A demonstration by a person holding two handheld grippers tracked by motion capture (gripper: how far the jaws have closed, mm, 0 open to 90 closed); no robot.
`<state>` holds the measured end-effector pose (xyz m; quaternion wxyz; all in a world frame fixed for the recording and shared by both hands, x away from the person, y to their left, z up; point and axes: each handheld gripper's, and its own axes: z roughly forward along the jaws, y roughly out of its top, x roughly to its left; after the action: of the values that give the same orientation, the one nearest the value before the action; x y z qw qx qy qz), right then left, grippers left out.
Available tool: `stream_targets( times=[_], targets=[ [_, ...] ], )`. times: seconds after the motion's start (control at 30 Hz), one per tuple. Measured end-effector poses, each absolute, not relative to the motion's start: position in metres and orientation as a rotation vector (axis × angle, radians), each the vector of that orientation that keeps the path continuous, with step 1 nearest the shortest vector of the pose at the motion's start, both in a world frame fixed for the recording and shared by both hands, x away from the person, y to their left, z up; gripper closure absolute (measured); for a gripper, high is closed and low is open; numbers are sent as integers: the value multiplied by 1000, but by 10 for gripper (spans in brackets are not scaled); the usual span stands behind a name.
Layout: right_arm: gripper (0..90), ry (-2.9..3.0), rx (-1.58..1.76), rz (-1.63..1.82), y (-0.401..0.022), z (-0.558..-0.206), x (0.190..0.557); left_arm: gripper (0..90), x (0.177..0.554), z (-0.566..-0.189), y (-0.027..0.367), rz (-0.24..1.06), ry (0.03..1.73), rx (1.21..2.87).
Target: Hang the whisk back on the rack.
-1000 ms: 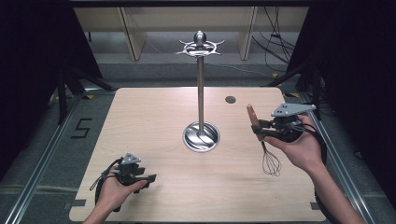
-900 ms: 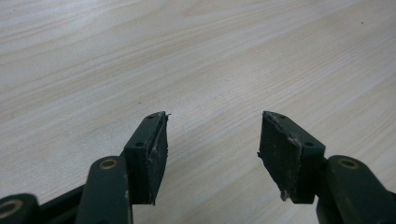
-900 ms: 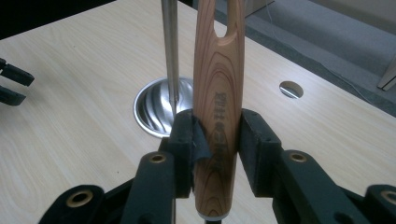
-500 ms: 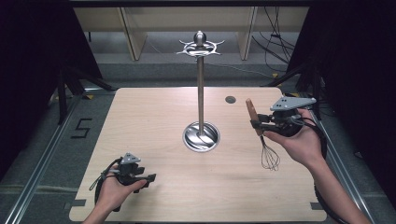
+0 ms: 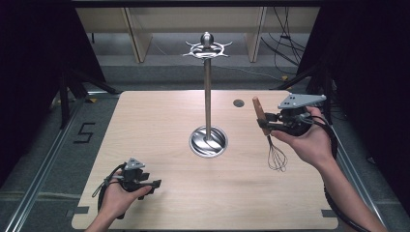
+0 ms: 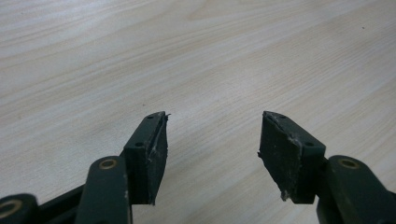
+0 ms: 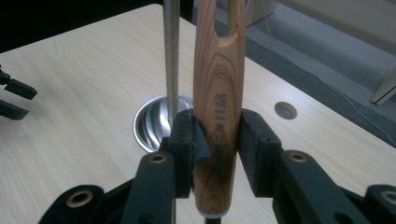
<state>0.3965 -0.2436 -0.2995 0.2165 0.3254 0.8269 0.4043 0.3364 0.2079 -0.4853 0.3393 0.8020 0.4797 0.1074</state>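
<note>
Since the earlier frames the right gripper (image 5: 269,122) has lifted the whisk (image 5: 270,137) slightly higher, right of the stand (image 5: 208,96). Its jaws clamp the wooden handle; the wire loops seem to hang clear of the table (image 5: 159,116). Handle up, wires down, nearly upright. The left gripper (image 6: 212,140) rests released.

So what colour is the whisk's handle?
Reddish-brown grained wood: the wire whisk's wooden handle, clearest in the right gripper view.

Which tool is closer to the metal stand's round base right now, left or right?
Right. The right tool, gripping the whisk, hangs just beside the base. The left tool rests at the near table edge, farther off, open.
</note>
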Motion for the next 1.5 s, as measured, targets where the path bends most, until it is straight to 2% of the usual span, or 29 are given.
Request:
stream_targets(
  times=[1.5],
  targets=[
    [688,2260,866,1202,-224,-268,410,407,337,-483,210,279,1237,2099]
  ],
)
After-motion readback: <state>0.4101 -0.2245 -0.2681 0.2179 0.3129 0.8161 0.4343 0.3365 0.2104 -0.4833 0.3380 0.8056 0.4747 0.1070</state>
